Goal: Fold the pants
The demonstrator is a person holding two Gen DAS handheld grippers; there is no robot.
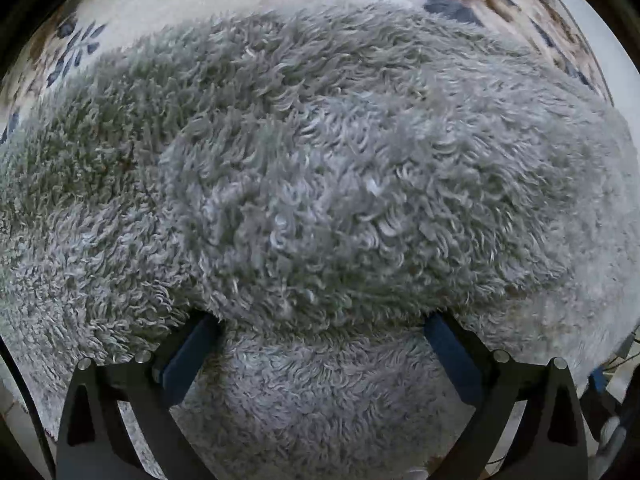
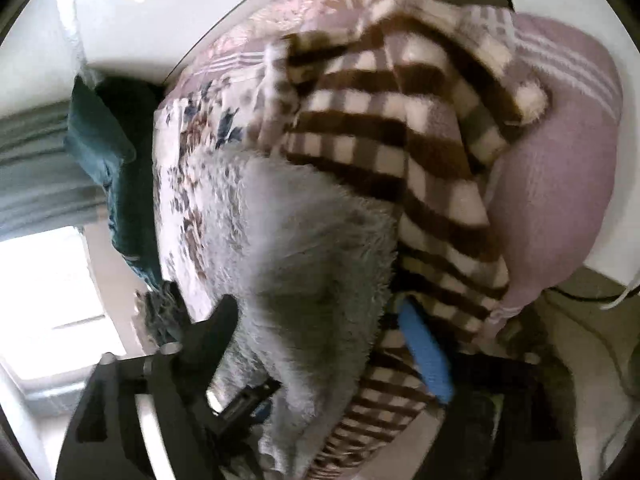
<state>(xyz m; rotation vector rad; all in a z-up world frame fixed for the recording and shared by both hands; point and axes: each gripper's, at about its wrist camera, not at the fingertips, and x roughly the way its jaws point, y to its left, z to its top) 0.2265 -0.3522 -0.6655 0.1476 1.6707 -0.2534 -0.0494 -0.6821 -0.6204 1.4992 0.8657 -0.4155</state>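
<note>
Hovering wide open, the left claw, pointing down at the fluffy grey pants spreading out directly beneath and ahead of its blue pads, a fold of the fleece bulging between the two fingers without being pinched. Standing open too, the right claw, grey pants lying loose between its fingers, a brown checked blanket just beyond, floral bedsheet left of it.

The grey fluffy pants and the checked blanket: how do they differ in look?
The grey fluffy pants are one plain colour with long curly pile; the checked blanket has brown and cream squares and shorter pile. The pants lie between the open right gripper jaws; the blanket lies beside and behind them. Both are soft.
</note>
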